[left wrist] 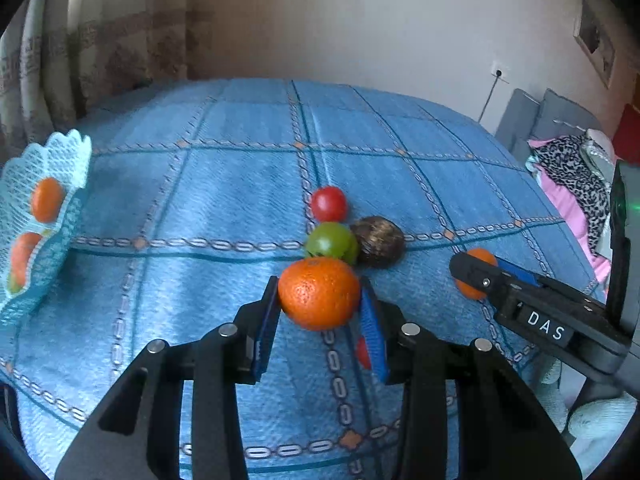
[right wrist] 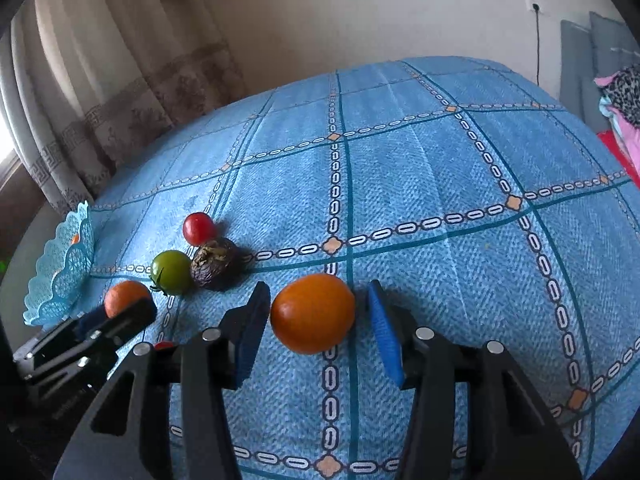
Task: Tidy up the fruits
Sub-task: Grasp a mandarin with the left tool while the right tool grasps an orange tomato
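In the left wrist view my left gripper [left wrist: 319,282] is shut on a dimpled orange mandarin [left wrist: 320,296], both blue pads against its sides. From the right wrist view the same gripper [right wrist: 120,312] shows at lower left with the mandarin [right wrist: 124,294] in it. My right gripper [right wrist: 316,292] stands open around a smooth orange fruit [right wrist: 312,314] lying on the cloth, with a gap on each side. Just beyond lie a red tomato [left wrist: 329,204], a green tomato [left wrist: 332,240] and a dark wrinkled fruit [left wrist: 378,242]. A small red fruit [left wrist: 363,354] is half hidden behind my left gripper's right finger.
A light blue lattice basket [left wrist: 64,160] stands at the table's left edge with orange fruits [left wrist: 47,200] inside. The blue checked tablecloth [right wrist: 440,184] covers the whole table. Curtains [right wrist: 100,92] hang behind on the left. A grey sofa with clothes [left wrist: 572,168] is off to the right.
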### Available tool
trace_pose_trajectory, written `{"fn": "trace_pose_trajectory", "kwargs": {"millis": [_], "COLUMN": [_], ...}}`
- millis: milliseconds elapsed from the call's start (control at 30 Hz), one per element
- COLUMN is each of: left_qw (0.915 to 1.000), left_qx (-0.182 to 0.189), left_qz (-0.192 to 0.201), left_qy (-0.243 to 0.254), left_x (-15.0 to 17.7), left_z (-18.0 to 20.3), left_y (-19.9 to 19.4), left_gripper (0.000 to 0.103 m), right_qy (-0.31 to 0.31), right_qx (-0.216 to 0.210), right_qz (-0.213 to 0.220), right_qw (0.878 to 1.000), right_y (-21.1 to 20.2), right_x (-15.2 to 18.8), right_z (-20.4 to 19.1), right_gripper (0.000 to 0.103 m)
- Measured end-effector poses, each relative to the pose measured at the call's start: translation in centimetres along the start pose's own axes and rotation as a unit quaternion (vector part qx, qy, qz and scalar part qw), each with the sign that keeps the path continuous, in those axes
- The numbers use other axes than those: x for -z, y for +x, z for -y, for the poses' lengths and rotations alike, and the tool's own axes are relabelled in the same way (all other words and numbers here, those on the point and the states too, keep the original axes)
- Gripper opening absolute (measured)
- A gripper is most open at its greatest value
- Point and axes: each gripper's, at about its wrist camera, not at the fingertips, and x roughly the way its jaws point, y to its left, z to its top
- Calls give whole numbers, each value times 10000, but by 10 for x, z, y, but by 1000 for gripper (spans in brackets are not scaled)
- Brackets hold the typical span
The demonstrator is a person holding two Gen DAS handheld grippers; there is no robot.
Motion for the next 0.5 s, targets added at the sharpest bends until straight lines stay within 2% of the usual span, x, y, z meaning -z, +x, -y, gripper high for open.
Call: {"fn": "trace_pose_trajectory", "kwargs": {"millis": [133,500], "left_qw": [10000,9993], "left_qx": [4,-256], "left_qz": [14,224], "left_qy": [-5,-164], "left_x": [-5,-12], "left_z": [-3,-13], "left_y": [-4,-24], "left_gripper": [40,40], "right_qy": [-211,-257], "right_qx": [99,-30], "right_qz": [-17,185], "right_qw": [9997,9995], "right_y": [1,-12], "right_x": [1,6], "right_z": [-5,-9], "right_gripper": [41,41]}}
